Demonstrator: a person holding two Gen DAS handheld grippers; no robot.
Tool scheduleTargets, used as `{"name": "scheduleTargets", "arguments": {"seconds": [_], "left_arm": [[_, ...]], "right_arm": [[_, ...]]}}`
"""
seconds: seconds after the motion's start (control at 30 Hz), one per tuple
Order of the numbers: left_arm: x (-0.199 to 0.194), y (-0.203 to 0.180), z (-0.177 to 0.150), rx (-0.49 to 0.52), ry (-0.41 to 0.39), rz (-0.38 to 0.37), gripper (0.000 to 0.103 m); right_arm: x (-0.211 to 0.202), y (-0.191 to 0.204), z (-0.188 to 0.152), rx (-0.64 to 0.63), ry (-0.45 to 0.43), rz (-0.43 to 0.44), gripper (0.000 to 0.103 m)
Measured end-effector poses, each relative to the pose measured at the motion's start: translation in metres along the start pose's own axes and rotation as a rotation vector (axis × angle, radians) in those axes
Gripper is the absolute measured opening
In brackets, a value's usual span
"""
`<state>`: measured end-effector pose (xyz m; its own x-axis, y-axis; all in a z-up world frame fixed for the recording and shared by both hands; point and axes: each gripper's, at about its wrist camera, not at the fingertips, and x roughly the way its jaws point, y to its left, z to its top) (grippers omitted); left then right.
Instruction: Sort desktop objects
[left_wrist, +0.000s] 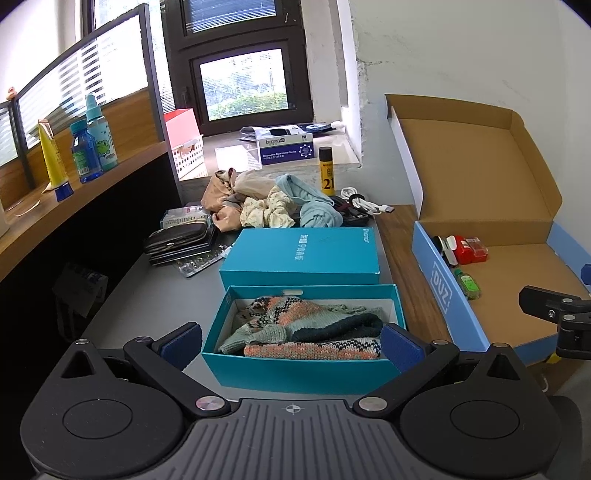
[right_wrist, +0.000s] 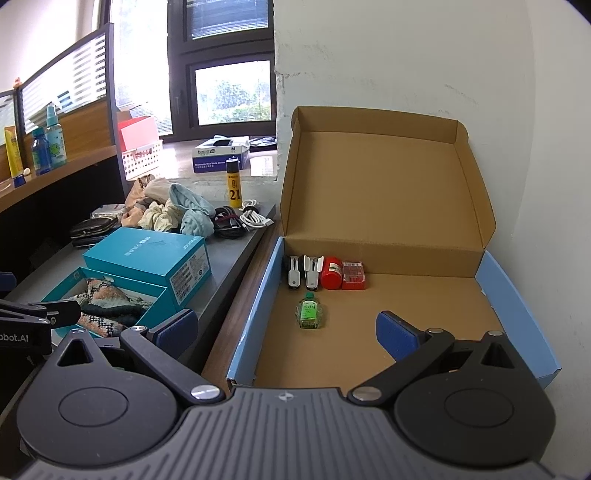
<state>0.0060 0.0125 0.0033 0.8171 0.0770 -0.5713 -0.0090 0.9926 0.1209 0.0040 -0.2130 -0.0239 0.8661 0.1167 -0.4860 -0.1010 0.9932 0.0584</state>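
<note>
My left gripper (left_wrist: 291, 341) is open and empty, its pads either side of the near end of an open teal box (left_wrist: 303, 369) holding knitted socks (left_wrist: 306, 328). The teal lid (left_wrist: 303, 254) lies behind it. My right gripper (right_wrist: 286, 332) is open and empty over the near part of an open cardboard box (right_wrist: 369, 332). In that box lie a small green bottle (right_wrist: 309, 311), two staplers (right_wrist: 303, 271), a red jar (right_wrist: 331, 273) and a red case (right_wrist: 353, 275). A pile of socks and cloths (left_wrist: 266, 203) lies further back on the desk.
A yellow glue stick (left_wrist: 326, 171), coiled cables (left_wrist: 360, 205), a dark wallet (left_wrist: 177, 240) and blister packs (left_wrist: 199, 264) sit on the grey desk. A glove box (left_wrist: 286, 146) is on the sill. Bottles (left_wrist: 92, 147) stand on the left shelf. A wall is to the right.
</note>
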Motion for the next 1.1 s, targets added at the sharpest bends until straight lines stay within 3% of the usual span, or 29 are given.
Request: {"name": "scheduleTargets", "arguments": {"seconds": [0.2, 0.53, 0.73, 1.1], "left_arm": [[0.014, -0.008, -0.008, -0.026, -0.019, 0.011, 0.103], [0.011, -0.010, -0.014, -0.067, -0.010, -0.015, 0.103], [0.008, -0.010, -0.021, -0.066, -0.006, 0.009, 0.103], [0.002, -0.006, -0.005, -0.054, -0.018, -0.003, 0.103]], "right_arm": [[-0.002, 0.001, 0.002, -0.007, 0.015, -0.006, 0.103], [0.002, -0.001, 0.001, -0.005, 0.014, -0.010, 0.103], [0.003, 0.000, 0.000, -0.004, 0.011, -0.012, 0.103], [-0.001, -0.003, 0.001, -0.007, 0.008, -0.010, 0.103]]}}
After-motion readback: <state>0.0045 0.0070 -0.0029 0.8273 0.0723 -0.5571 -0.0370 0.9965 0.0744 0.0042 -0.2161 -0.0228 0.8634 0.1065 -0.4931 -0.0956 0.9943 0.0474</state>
